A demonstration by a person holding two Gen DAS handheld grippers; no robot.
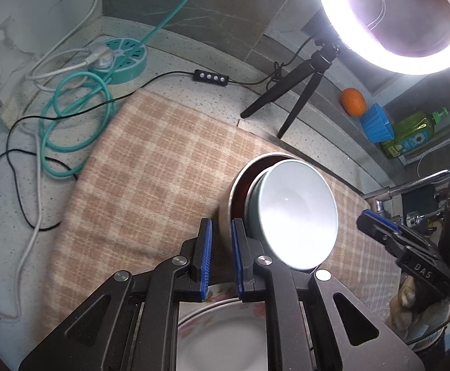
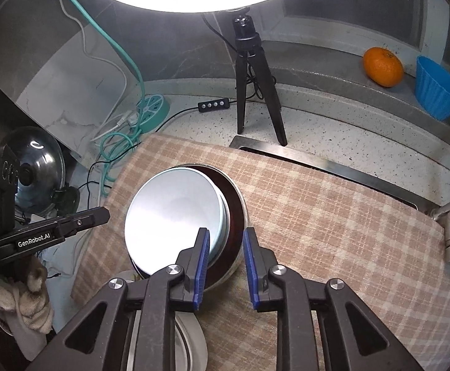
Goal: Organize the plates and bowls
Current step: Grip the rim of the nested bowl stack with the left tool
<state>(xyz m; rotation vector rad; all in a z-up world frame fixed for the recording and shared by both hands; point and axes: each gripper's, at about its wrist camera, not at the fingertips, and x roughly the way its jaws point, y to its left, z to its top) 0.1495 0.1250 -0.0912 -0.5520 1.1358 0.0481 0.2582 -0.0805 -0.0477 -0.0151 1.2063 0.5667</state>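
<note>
Nearest the lens in both wrist views, a white plate (image 1: 222,337) with a faint floral rim lies under the gripper bodies, just in front of the bowl stack, which serves as landmark throughout. The stack comprises a pale blue bowl (image 2: 172,216) nested, off centre, in a wider steel-walled bowl (image 2: 235,204) with a dark interior; a second pale rim seems to show beneath the blue bowl, though this cannot be confirmed. No bowl holds food or liquid so far as visible. The stack rests on a checked cloth (image 2: 317,210) spread over the speckled counter.

Left gripper (image 1: 221,247): the jaws stand almost closed with only a narrow gap, nothing between them, tips just beside the near-left rim of the stack. Right gripper (image 2: 226,253): the jaws are parted and straddle the near wall of the steel bowl without pressing on it, so nothing is held.

Step in hand, as judged: the bowls are already nested and the right gripper stands free of the rim. The next move probably calls for dealing with the plate in front of the stack, or squaring the tilted blue bowl, which could slide if nudged.

Behind the stack stand a ring light (image 1: 395,21) on a tripod (image 2: 256,86), an orange (image 2: 383,66) and a blue cup (image 2: 438,92).
</note>
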